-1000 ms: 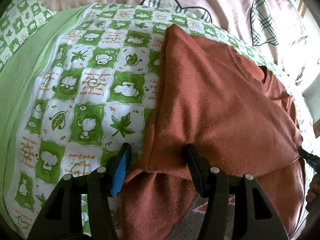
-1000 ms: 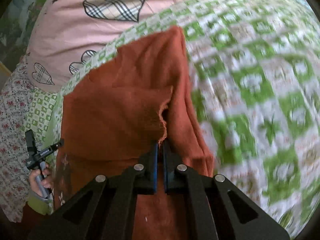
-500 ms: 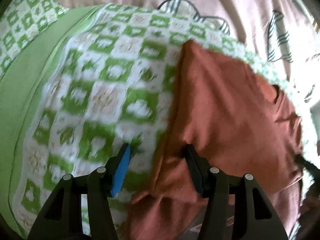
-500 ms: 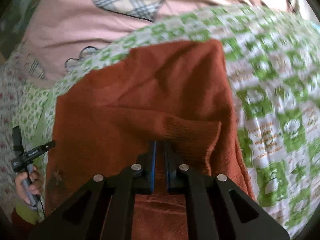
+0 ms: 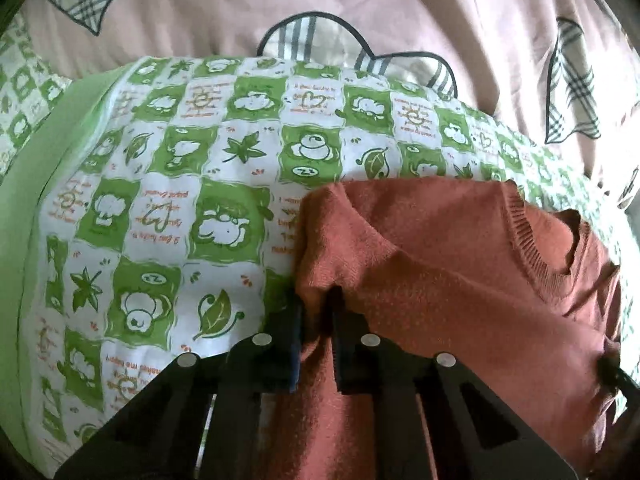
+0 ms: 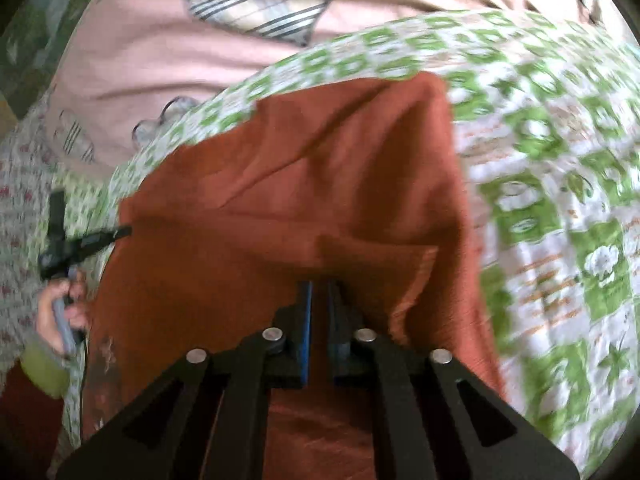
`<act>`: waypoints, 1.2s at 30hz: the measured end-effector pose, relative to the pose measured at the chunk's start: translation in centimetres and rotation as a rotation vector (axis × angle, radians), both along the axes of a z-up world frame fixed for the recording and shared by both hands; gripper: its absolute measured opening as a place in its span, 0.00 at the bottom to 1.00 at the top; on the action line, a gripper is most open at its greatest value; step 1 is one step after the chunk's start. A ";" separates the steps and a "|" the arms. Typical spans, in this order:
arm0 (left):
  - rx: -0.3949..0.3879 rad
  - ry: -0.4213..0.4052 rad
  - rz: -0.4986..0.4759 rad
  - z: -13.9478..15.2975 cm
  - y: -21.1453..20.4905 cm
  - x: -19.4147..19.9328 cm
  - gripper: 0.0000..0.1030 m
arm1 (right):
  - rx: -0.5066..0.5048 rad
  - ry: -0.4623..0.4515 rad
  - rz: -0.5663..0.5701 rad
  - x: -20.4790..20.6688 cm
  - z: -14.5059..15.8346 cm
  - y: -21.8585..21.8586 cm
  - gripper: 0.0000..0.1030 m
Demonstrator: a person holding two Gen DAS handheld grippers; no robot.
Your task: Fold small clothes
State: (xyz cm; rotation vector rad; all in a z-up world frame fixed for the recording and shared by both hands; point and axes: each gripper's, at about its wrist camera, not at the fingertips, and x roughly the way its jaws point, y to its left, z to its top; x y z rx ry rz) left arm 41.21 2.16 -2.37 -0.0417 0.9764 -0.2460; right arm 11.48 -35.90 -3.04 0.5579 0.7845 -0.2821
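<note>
A rust-orange knit sweater [image 5: 460,280] lies on a green-and-white checked quilt [image 5: 192,208]. Its ribbed neckline shows at the right in the left wrist view. My left gripper [image 5: 316,300] is shut on a bunched fold at the sweater's left edge and holds it lifted. In the right wrist view the sweater [image 6: 300,200] is folded over itself. My right gripper [image 6: 318,292] is shut on a fold of it near the ribbed cuff. The left gripper [image 6: 120,233] also shows there at the sweater's far left edge, held by a hand.
A pink duvet with plaid hearts [image 5: 360,20] lies beyond the quilt. A plain green border [image 5: 24,240] runs along the quilt's left side. A floral fabric [image 6: 20,184] lies at the left of the right wrist view.
My left gripper has closed on the sweater's left edge; it was open a second ago. Both grippers have carried the sweater's near part forward towards the neckline.
</note>
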 end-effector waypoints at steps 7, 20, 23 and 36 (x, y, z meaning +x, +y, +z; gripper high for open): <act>-0.065 0.037 0.019 1.1 3.3 -3.1 0.20 | 0.045 -0.057 -0.029 -3.4 3.0 1.3 0.04; -0.049 0.065 -0.087 1.3 8.8 -26.3 0.45 | -0.015 -0.038 0.052 -16.5 4.6 9.6 0.43; -0.067 0.083 -0.060 1.0 10.5 -29.9 0.48 | -0.014 -0.019 0.011 -20.1 4.1 10.0 0.43; -0.168 0.179 -0.100 -1.9 14.7 -40.4 0.55 | 0.192 -0.025 0.007 -30.6 -0.1 11.4 0.43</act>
